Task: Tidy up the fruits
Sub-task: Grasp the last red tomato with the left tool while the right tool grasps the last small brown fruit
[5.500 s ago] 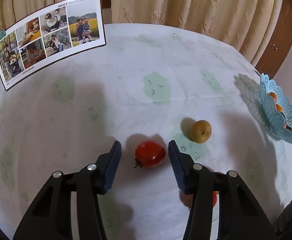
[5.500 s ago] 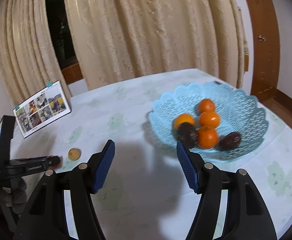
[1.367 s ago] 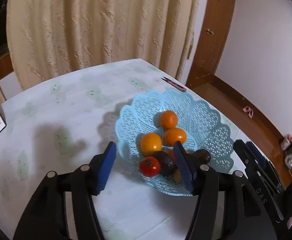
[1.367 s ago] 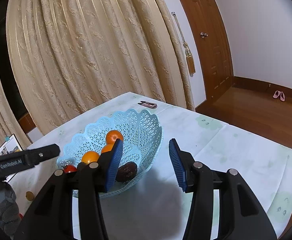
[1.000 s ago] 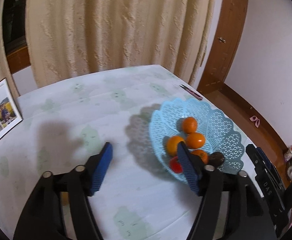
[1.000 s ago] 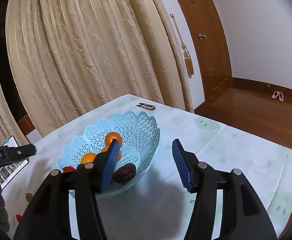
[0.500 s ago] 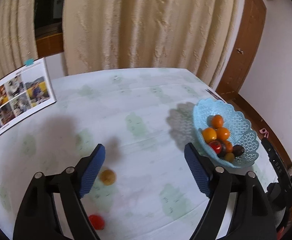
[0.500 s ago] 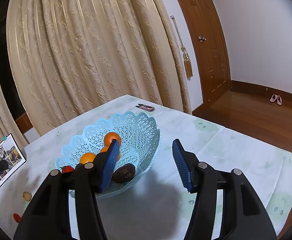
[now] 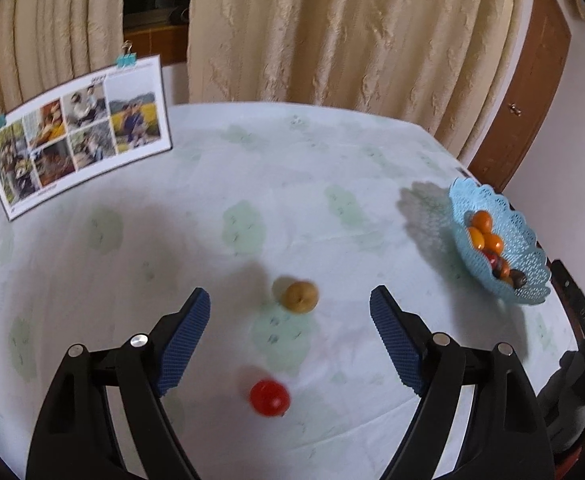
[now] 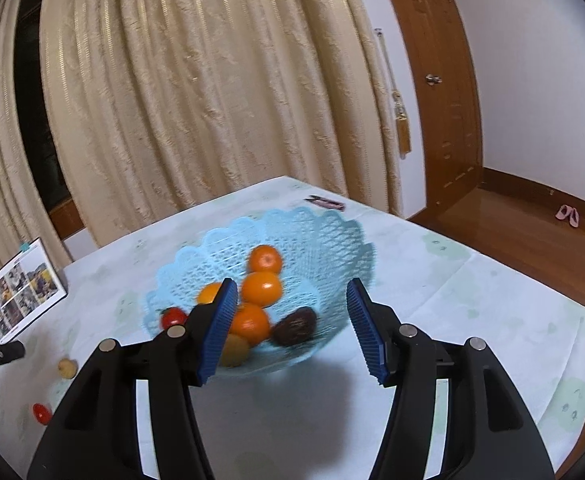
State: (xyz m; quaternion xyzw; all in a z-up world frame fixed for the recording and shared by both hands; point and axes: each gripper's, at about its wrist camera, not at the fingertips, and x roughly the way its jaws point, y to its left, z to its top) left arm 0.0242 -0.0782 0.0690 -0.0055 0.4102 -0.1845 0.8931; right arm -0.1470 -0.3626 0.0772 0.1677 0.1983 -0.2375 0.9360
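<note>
Your left tool [image 9: 290, 312] and right tool [image 10: 292, 328] both released, empty; basket [image 10: 332, 240] holds four oranges, one tomato; bench [image 9: 212, 220] has one pear [image 9: 300, 297], one tomato [image 9: 269, 397]

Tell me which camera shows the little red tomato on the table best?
The left wrist camera: the red tomato lies close, between the open left tool's arms, though slightly blurred. The right wrist camera shows the same tomato only as a tiny dot at the left edge.
</note>
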